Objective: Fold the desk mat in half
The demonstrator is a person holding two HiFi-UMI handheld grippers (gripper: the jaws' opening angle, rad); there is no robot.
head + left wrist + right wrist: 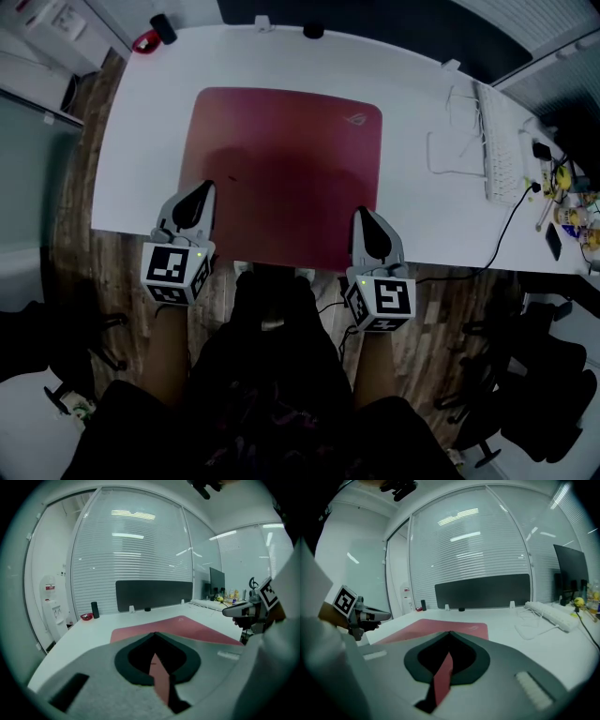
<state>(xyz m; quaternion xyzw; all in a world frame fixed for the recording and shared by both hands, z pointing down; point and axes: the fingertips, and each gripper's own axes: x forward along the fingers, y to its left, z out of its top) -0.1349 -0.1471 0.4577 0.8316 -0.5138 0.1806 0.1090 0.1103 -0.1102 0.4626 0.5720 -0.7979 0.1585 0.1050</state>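
Note:
A dark red desk mat (286,169) lies flat on the white desk (422,216), reaching to the near edge. My left gripper (204,189) is at the mat's near left corner and my right gripper (362,216) at its near right corner. Both are shut on the mat's near edge. In the left gripper view a strip of red mat (160,679) is pinched between the jaws of the left gripper (154,635), with the right gripper (243,611) off to the side. The right gripper view shows the same: the right gripper (450,633) pinches a red strip (442,679), and the mat (440,625) stretches ahead.
A white keyboard (502,150) and a white cable (455,141) lie right of the mat. Small clutter (567,202) sits at the desk's far right end. A red dish (145,42), a black cylinder (164,28) and a small black object (313,31) stand along the back edge.

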